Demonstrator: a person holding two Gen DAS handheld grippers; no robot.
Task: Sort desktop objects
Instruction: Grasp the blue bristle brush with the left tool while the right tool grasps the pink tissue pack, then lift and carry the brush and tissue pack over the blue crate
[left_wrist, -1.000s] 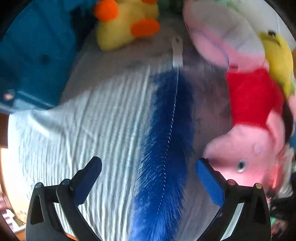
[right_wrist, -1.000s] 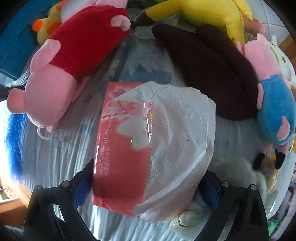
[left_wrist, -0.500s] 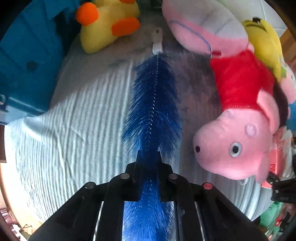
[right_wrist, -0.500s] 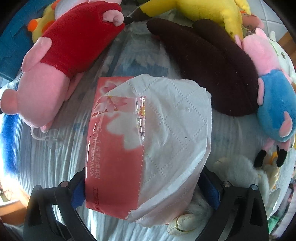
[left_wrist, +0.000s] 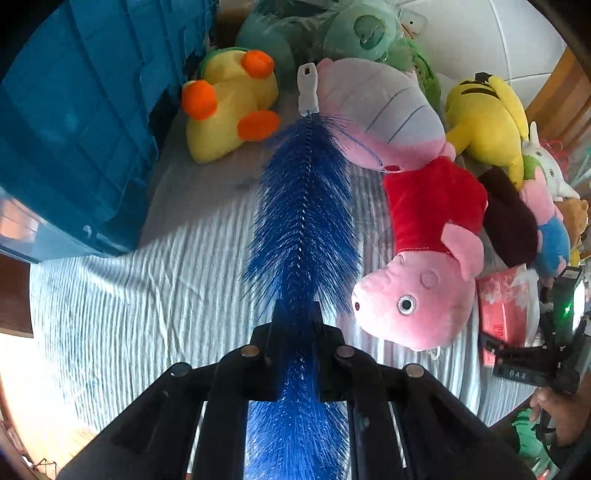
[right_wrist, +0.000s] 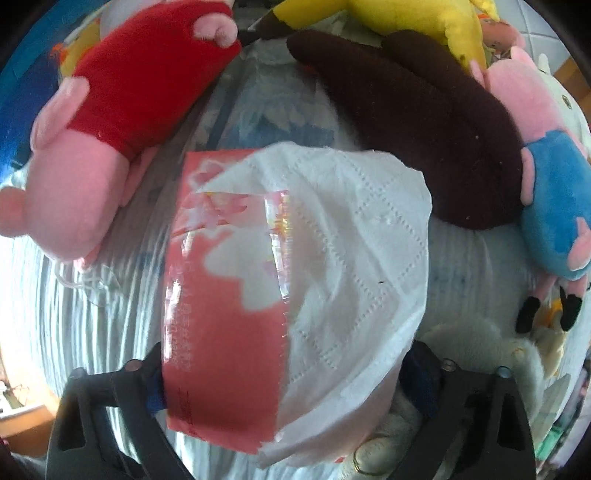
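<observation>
My left gripper (left_wrist: 295, 314) is shut on a long blue bristle brush (left_wrist: 301, 206) with a white handle tip (left_wrist: 308, 90); the brush points away over the striped white cloth (left_wrist: 147, 314). My right gripper (right_wrist: 288, 369) is shut on a pink tissue pack (right_wrist: 225, 306) with a white tissue (right_wrist: 354, 266) sticking out of its top. The pack also shows at the right edge of the left wrist view (left_wrist: 506, 306), beside the right gripper there (left_wrist: 535, 354).
A blue plastic crate (left_wrist: 74, 129) stands at the left. Plush toys crowd the far side: a yellow duck (left_wrist: 229, 103), a pink pig in red (left_wrist: 424, 258) (right_wrist: 110, 122), a yellow plush (left_wrist: 487, 122), a brown plush (right_wrist: 424, 122), a pig in blue (right_wrist: 554, 184).
My left gripper closed on the blue brush and raised it off the cloth. My right gripper closed in against the tissue pack's sides.
</observation>
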